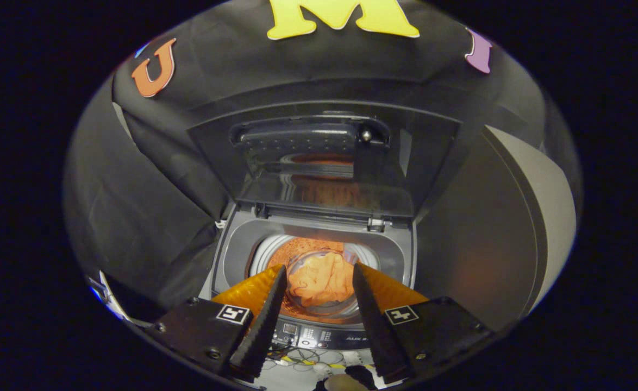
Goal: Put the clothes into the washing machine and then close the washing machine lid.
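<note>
1. Nearest me, my claw (319, 282) hangs over the washing machine (232, 255), fingers spread wide with nothing held between them.
2. Going left to right: one finger, then the orange clothes (319, 279) lying down in the drum (267, 250) seen through the gap, then the other finger.
3. Beyond them the lid (324, 163) stands raised and open.
4. My worry: closing it, a finger could slip off its edge, or the lid could drop hard.
</note>
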{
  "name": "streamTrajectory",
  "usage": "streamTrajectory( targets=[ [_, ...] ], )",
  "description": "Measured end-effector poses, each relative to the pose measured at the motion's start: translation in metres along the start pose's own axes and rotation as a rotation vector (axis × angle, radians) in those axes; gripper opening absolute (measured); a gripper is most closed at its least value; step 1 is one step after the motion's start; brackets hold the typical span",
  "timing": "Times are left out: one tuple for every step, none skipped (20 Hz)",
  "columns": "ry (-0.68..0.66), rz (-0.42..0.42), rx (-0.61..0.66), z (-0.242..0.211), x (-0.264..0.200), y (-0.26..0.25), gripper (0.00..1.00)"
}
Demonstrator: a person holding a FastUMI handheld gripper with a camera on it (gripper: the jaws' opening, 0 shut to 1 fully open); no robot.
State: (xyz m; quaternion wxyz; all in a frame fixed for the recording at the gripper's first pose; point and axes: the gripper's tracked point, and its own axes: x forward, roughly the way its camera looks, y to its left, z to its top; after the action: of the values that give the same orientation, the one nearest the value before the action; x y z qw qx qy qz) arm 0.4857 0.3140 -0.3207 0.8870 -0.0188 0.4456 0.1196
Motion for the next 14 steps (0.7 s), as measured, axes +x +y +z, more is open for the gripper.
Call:
streamTrajectory(
  targets=[
    [-0.009, 0.005, 0.002, 0.002, 0.000, 0.001, 0.76],
    [-0.018, 0.003, 0.003, 0.004, 0.000, 0.001, 0.76],
    [-0.030, 0.000, 0.001, 0.007, -0.002, 0.000, 0.76],
    [-0.042, -0.008, -0.002, 0.010, -0.004, 0.000, 0.76],
    [-0.056, -0.016, -0.014, 0.012, -0.007, -0.001, 0.76],
    [-0.070, -0.017, -0.025, 0.016, -0.009, -0.001, 0.76],
    [-0.080, -0.016, -0.030, 0.019, -0.017, 0.000, 0.76],
    [-0.094, -0.013, -0.029, 0.023, -0.023, 0.003, 0.76],
    [-0.107, -0.010, -0.029, 0.028, -0.027, 0.005, 0.76],
    [-0.123, -0.009, -0.031, 0.033, -0.032, 0.007, 0.76],
    [-0.142, -0.008, -0.035, 0.039, -0.036, 0.009, 0.76],
    [-0.166, -0.012, -0.044, 0.047, -0.042, 0.009, 0.76],
    [-0.186, -0.014, -0.051, 0.053, -0.047, 0.011, 0.76],
    [-0.199, -0.008, -0.056, 0.059, -0.054, 0.015, 0.76]
  ],
)
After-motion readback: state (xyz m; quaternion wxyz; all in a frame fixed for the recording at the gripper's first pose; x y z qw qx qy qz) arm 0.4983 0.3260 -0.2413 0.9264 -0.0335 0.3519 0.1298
